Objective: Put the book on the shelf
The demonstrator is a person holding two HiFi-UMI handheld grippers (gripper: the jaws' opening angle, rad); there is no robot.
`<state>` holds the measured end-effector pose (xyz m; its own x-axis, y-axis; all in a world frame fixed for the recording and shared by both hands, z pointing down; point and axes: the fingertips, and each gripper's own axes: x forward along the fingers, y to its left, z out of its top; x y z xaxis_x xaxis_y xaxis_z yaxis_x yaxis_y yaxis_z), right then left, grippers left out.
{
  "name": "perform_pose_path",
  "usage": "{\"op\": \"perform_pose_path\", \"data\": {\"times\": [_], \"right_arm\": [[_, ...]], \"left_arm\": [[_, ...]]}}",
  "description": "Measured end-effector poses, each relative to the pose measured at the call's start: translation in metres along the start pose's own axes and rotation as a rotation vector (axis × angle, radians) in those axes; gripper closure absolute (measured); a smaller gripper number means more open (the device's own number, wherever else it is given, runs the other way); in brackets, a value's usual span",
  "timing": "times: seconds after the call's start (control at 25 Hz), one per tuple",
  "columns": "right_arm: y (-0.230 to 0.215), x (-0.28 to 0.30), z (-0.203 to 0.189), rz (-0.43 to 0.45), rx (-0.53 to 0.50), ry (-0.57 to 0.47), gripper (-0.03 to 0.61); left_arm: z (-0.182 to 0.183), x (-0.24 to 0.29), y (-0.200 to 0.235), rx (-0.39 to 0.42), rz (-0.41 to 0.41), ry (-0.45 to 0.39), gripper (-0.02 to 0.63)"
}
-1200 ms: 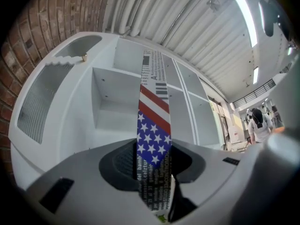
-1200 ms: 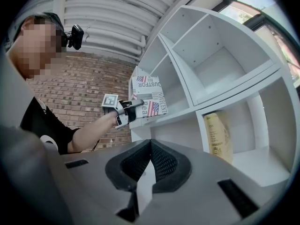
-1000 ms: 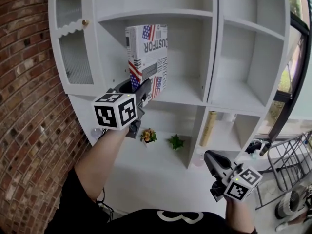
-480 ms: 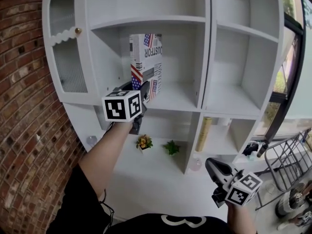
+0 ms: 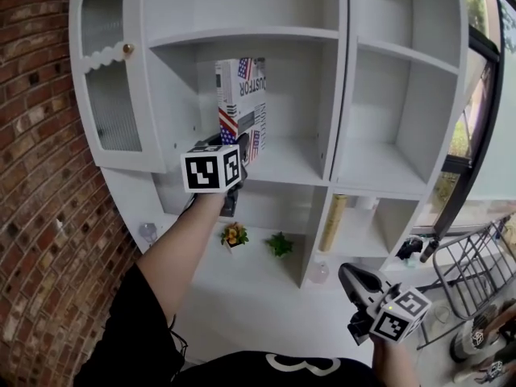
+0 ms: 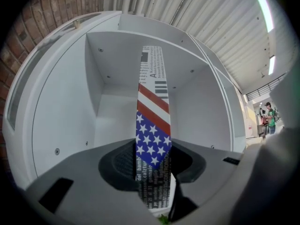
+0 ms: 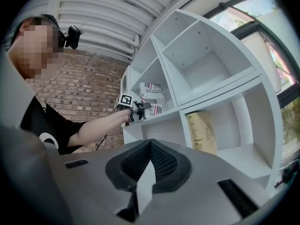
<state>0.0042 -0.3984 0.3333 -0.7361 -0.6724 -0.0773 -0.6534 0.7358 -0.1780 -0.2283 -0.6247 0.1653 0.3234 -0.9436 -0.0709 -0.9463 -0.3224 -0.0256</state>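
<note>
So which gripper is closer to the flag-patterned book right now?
Left. The left gripper has its jaws closed on the book, at its lower edge, in the shelf. The right gripper hangs far below and to the right, jaws together, empty.

Book (image 5: 240,95) upright in mid shelf (image 5: 290,161) compt; 2 plants (image 5: 235,234) 1 level below.

my shirt (image 5: 141,329) is black with a white mark. my left gripper (image 5: 239,145) and right gripper (image 5: 348,276) are dark grey, with black and white squares on them
</note>
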Motion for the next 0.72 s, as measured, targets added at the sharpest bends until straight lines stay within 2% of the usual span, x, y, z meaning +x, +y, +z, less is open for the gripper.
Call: {"op": "perform_pose_path", "data": {"times": [0.2, 0.32, 0.56, 0.72], "right_arm": [[0.005, 0.002, 0.0, 0.008, 0.002, -0.004, 0.568], [0.006, 0.0, -0.004, 0.009, 0.008, 0.003, 0.568], [0.005, -0.009, -0.016, -0.008, 0.036, 0.023, 0.568], [0.011, -0.008, -0.019, 0.002, 0.036, 0.033, 0.568]], "left_arm": [[-0.005, 0.01, 0.003, 0.019, 0.041, 0.032, 0.456], [-0.009, 0.014, 0.001, 0.029, 0.024, 0.056, 0.443], [0.005, 0.005, -0.008, 0.009, -0.051, 0.012, 0.277], [0.019, -0.018, -0.009, 0.048, -0.053, -0.034, 0.256]]}}
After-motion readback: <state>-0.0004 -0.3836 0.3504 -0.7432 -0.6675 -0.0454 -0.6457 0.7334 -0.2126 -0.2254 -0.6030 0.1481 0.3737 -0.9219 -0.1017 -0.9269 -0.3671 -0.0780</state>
